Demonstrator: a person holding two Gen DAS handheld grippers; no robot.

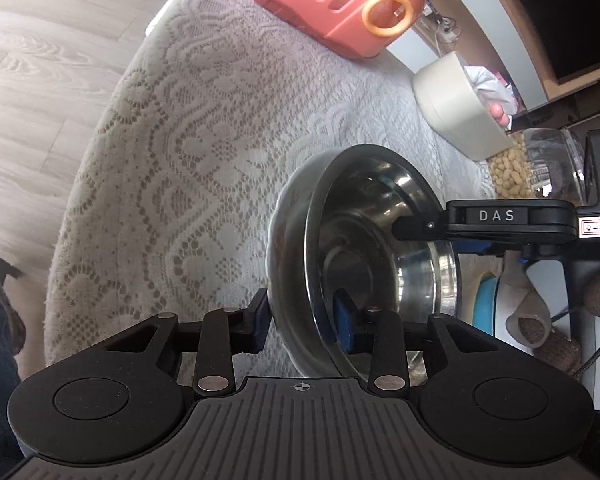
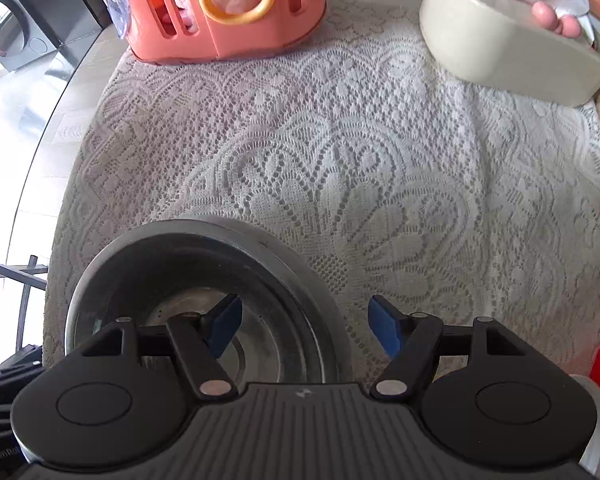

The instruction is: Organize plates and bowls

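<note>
Gripping the near rim of the steel bowl (image 1: 380, 256), the left gripper (image 1: 306, 326) has one blue pad inside the bowl and the other outside against what looks like a white bowl (image 1: 284, 220) nested underneath; jaws about a third open, pressed on the wall. Bowl tilted toward the camera in the left wrist view, so its inside faces the lens. It sits over the lace-covered bench (image 1: 188, 152), near the bench's front edge.

Right gripper (image 2: 304, 330): jaws roughly half open, nothing between the pads. Its left finger hangs over the inside of the steel bowl (image 2: 284, 280), the right finger is over bare lace cloth (image 2: 380, 184) just beside the rim. Cannot tell whether either pad touches anything. In the left wrist view the right gripper (image 1: 496, 226) comes in from the right, its tip above the bowl's far rim.

Far side of bench: coral-pink plastic basket (image 2: 228, 8) with an orange ring on its face. Beside it, well apart, a grey-beige tub (image 2: 512, 48) holding white cloth, a person's fingertips (image 2: 556, 20) on its rim. A clear jar of peanuts (image 1: 512, 172) stands just behind the tub in the left wrist view.
</note>
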